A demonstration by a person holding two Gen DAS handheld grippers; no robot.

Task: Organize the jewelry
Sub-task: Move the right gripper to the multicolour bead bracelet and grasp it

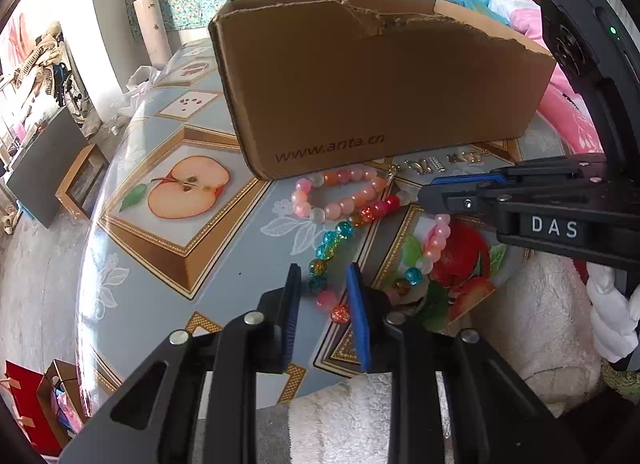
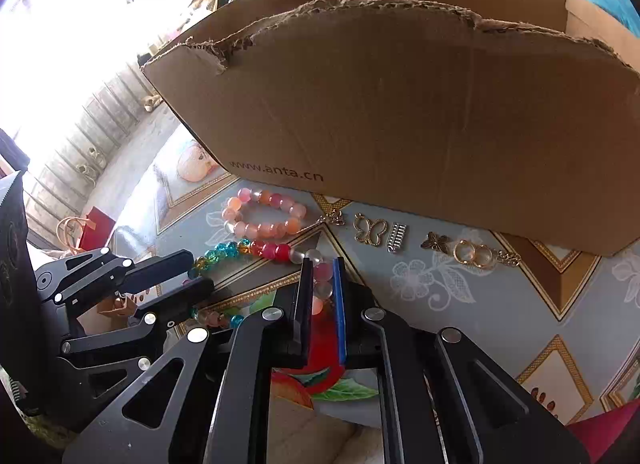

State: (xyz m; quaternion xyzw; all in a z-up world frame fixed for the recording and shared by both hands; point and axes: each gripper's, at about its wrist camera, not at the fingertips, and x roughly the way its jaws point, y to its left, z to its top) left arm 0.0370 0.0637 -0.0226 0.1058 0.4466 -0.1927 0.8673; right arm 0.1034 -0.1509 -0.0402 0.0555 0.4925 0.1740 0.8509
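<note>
A long multicoloured bead bracelet lies looped on the fruit-patterned tablecloth, in front of a torn cardboard box. My left gripper straddles its teal, pink and orange beads with the jaws narrow, and a slim gap shows beside the left finger, so it is open. My right gripper is shut on the pink and clear beads of the same bracelet. A smaller pink bead bracelet rests against the box. In the left wrist view the right gripper comes in from the right.
Small metal pieces lie in a row along the box's foot: a gold butterfly, a silver bar charm, a bronze butterfly and two rings. A white fluffy cloth lies at the table's near edge. The table drops off on the left.
</note>
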